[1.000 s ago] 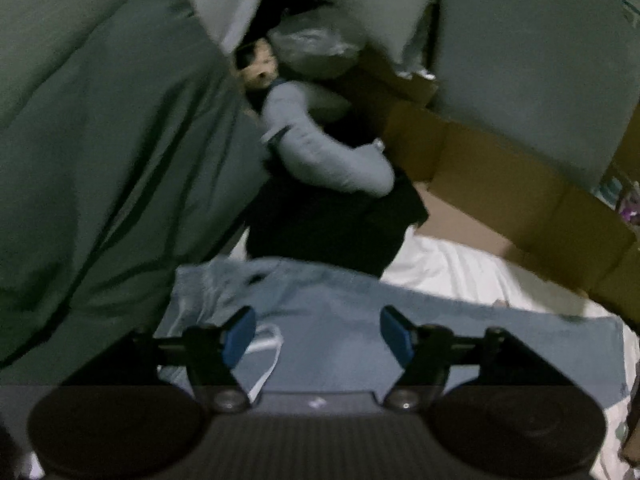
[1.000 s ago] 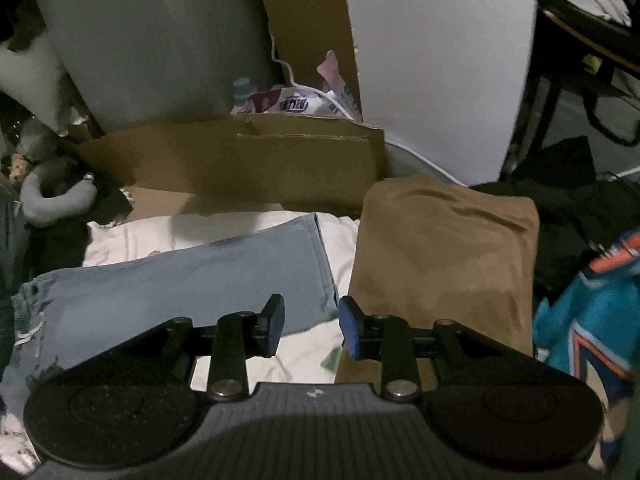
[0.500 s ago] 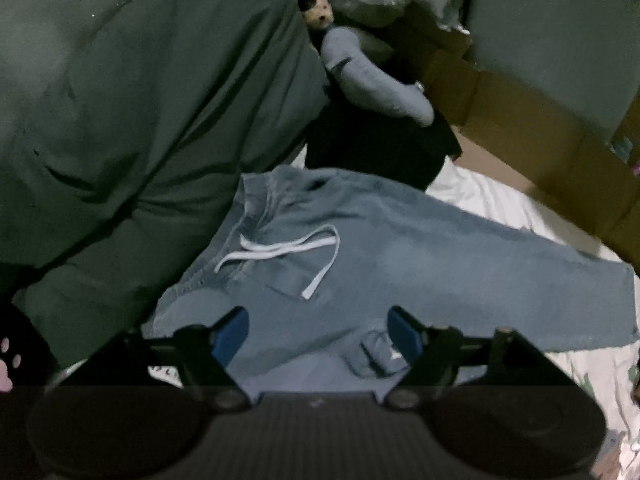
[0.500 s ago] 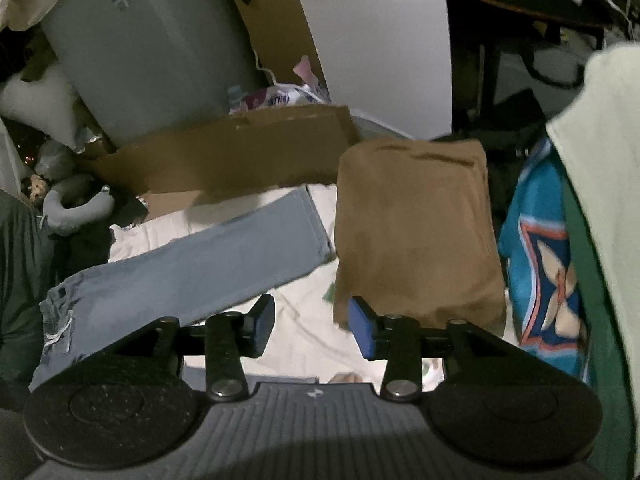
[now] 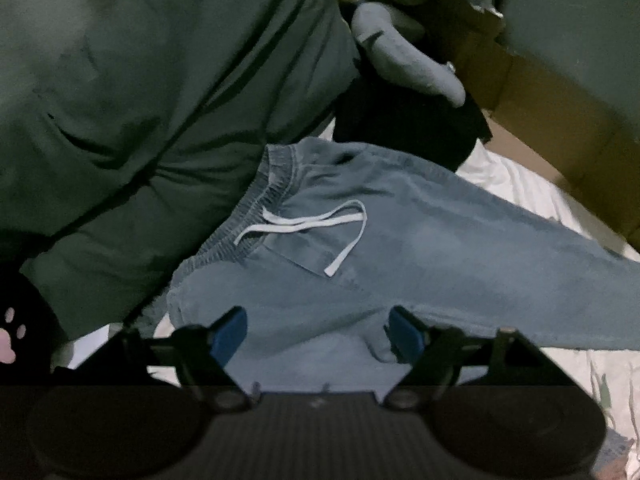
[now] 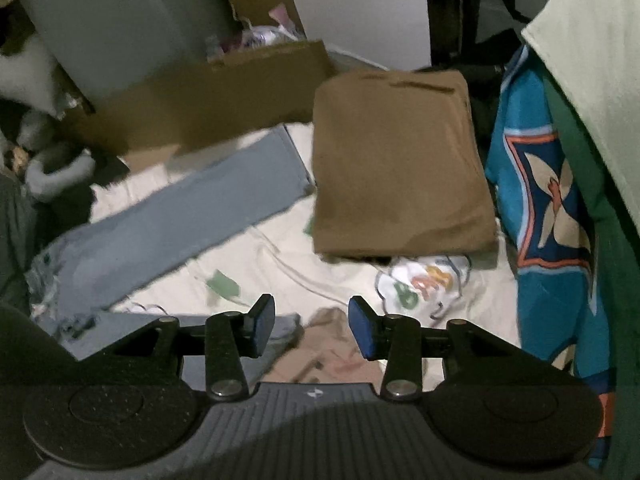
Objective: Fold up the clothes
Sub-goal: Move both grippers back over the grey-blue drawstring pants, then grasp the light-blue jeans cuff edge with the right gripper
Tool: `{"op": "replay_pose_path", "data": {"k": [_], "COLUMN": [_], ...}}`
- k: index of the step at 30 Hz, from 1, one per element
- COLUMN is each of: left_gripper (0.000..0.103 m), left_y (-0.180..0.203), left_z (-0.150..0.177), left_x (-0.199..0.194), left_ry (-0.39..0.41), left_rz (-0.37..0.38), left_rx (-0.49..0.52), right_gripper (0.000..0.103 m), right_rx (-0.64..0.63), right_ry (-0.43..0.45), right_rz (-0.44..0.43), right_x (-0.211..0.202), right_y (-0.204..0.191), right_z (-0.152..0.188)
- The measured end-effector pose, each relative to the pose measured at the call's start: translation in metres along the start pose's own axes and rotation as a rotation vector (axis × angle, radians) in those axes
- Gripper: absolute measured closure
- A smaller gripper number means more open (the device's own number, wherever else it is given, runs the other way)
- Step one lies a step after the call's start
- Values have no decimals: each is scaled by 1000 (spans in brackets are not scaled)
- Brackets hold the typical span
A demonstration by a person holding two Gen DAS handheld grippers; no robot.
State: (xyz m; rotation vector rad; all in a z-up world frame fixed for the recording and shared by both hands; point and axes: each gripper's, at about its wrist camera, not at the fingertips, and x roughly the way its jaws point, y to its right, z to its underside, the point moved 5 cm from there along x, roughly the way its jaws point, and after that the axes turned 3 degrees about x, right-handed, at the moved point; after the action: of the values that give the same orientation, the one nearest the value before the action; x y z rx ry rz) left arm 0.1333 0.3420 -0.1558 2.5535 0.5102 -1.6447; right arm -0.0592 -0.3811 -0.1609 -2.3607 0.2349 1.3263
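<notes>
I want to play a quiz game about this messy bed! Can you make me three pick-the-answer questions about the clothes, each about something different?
1. Where does the folded brown garment lie?
A. beside the hem end of the blue jeans
B. on top of the jeans' waistband
C. inside the cardboard box

2. What colour is the drawstring on the jeans?
A. red
B. white
C. black

3. How is the left claw now?
A. shut on the drawstring
B. shut on the dark green blanket
C. open over the jeans, gripping nothing

Answers:
1. A, the brown piece sits just right of the leg hem on the white sheet.
2. B, the cord lies pale white across the blue denim.
3. C, the blue pads stand wide apart with only denim seen beyond them.
</notes>
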Motion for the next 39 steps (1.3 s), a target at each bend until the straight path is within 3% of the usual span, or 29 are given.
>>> {"op": "replay_pose_path", "data": {"k": [6, 10, 24, 31, 39], "left_gripper": [23, 23, 23, 23, 23], "left_y": [4, 13, 35, 46, 51], "left_z": [22, 41, 106, 122, 135], "left_x": [27, 46, 89, 106, 123], "left_ry": [-60, -95, -147, -143, -159], "left_rz": [5, -1, 47, 72, 93], "left_rx": [-40, 11, 97, 98, 108], "right_gripper": [55, 55, 55, 55, 55], "right_rx": [5, 8, -128, -146, -151], "right_ry": [-51, -76, -201, -251, -310], "right_rz": [-2, -10, -130, -198, -210], "right_x": [21, 37, 130, 179, 223], "right_y": [1, -6, -75, -115, -142], "right_z": [23, 40, 84, 90, 87]}}
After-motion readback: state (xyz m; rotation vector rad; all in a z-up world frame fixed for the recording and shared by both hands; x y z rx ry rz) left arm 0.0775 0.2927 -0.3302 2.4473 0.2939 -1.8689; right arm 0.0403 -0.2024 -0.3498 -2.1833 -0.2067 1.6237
